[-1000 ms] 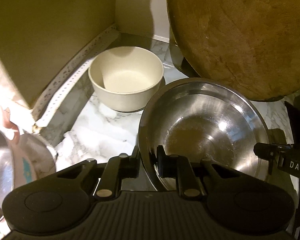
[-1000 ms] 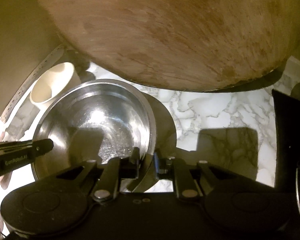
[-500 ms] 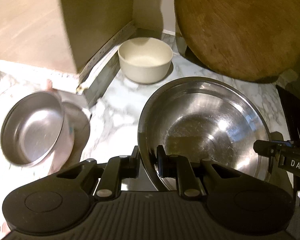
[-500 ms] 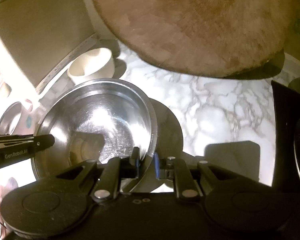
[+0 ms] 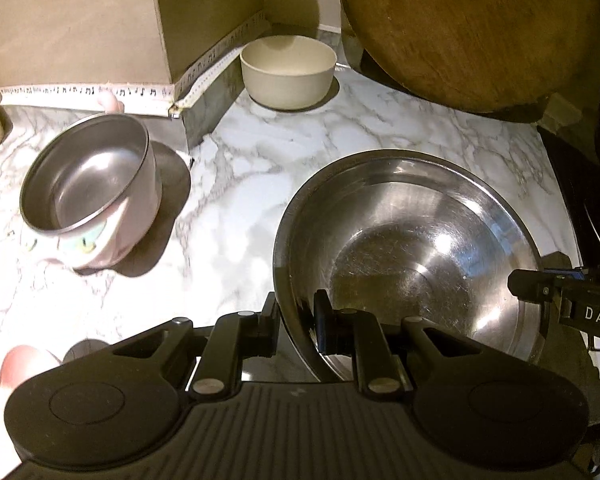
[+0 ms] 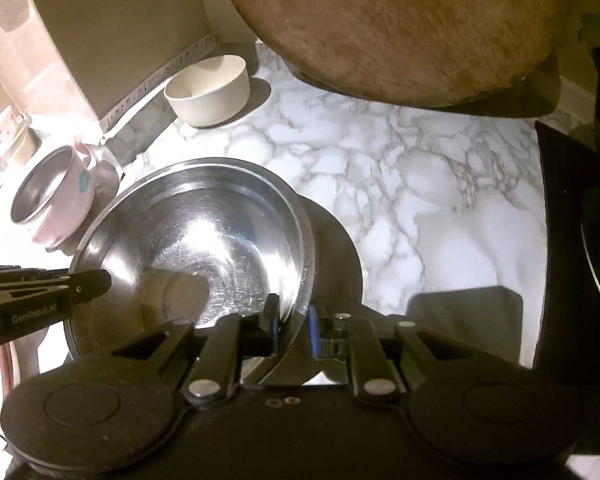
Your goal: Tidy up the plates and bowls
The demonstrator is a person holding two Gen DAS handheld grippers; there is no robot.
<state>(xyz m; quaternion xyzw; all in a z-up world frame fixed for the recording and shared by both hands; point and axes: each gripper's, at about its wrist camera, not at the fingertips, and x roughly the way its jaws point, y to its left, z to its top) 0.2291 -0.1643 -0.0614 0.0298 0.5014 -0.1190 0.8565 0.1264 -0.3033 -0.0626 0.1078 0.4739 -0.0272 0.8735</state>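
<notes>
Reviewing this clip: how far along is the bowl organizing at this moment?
Done: nothing looks stacked yet. The cream bowl and the pink steel-lined bowl stand apart on the marble counter. In hand: the large steel bowl is gripped by both grippers, left gripper and right gripper, jaws shut on opposite sides of its rim. Left: setting it down and grouping the bowls.

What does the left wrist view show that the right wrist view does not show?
Only the left wrist view: a pink rounded object at the lower left edge. Only the right wrist view: the clear plastic container at upper left. Both: the large steel bowl, held at its rim by the left gripper and right gripper, and the cream ceramic bowl.
</notes>
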